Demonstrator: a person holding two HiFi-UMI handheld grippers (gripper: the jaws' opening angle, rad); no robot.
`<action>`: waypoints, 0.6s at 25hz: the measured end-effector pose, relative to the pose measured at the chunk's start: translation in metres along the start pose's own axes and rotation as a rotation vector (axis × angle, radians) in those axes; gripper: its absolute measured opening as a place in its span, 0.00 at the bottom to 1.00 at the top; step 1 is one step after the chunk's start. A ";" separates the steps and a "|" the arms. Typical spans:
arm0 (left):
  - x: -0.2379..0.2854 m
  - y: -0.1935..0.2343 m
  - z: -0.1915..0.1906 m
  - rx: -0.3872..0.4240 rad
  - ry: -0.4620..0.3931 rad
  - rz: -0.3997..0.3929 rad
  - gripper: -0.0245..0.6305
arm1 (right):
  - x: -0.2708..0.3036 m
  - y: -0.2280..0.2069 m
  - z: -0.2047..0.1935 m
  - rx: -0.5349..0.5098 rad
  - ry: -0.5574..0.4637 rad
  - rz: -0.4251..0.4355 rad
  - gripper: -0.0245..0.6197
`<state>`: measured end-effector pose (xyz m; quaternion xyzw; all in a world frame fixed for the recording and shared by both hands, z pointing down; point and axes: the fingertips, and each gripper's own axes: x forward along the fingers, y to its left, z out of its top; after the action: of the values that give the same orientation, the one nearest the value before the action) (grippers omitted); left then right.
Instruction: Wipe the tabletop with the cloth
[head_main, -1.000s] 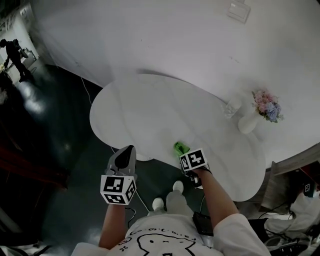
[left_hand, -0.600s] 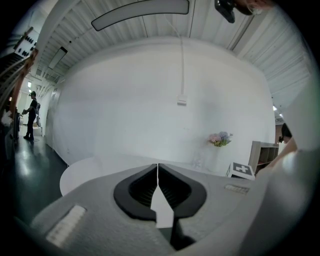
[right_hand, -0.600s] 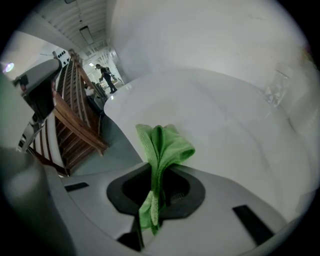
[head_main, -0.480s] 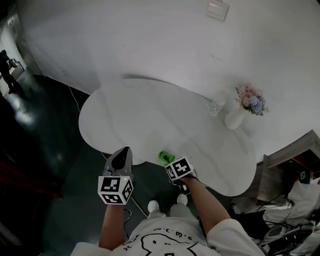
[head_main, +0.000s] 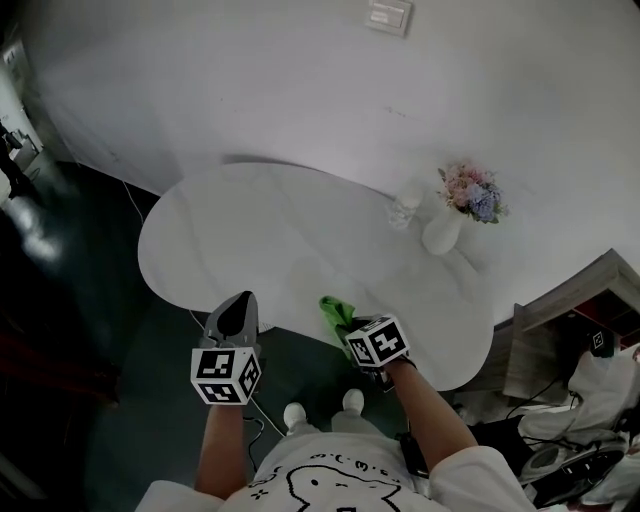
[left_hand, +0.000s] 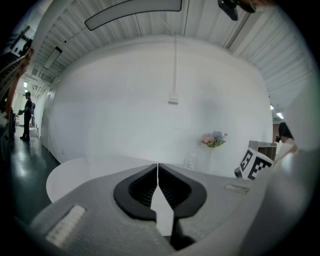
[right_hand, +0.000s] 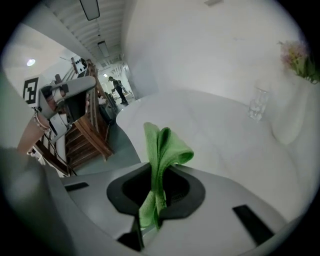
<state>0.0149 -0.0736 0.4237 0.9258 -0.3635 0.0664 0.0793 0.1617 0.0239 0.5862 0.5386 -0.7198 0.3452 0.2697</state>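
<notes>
Right now the right tool (head_main: 358, 328) is clamped on the green cloth (head_main: 337, 310). The jaws pinch the cloth's lower part, and the rest stands up out of them as a folded bunch with its top flopped over. That leaves loose fabric ahead of the jaws, which I judge is there to serve as the wiping face.

The cloth is at the near edge of the tabletop (head_main: 270, 230), toward its right half. I can't tell whether it touches the surface. In the right gripper view it looks raised, with the white top spread out beyond it.

The left tool (head_main: 238, 312) has its jaws together with nothing between them. It is held off the near edge, over the dark floor (head_main: 110, 330), beside the right tool and well apart from the cloth. It seems parked out of the way, since this looks like a one-tool job.

Near the far right edge, against the wall (head_main: 250, 70), are a white vase (head_main: 441, 232) with flowers (head_main: 470, 192) and a clear glass (head_main: 404, 212) just beside it. Those are the things to steer round. The rest of the top is bare.

Judgement: wiping has not started, and the next move calls for lowering the cloth flat onto the surface.
</notes>
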 end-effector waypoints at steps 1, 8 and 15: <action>0.002 -0.005 0.002 0.004 -0.002 -0.003 0.07 | -0.008 -0.007 -0.001 0.006 -0.012 -0.001 0.10; 0.011 -0.028 0.006 0.017 -0.006 -0.007 0.07 | -0.058 -0.053 -0.005 0.019 -0.076 -0.027 0.10; 0.024 -0.043 0.010 0.029 -0.001 -0.009 0.07 | -0.104 -0.101 -0.011 0.083 -0.145 -0.076 0.10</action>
<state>0.0626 -0.0603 0.4139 0.9284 -0.3585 0.0710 0.0662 0.2878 0.0758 0.5344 0.5997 -0.7015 0.3243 0.2074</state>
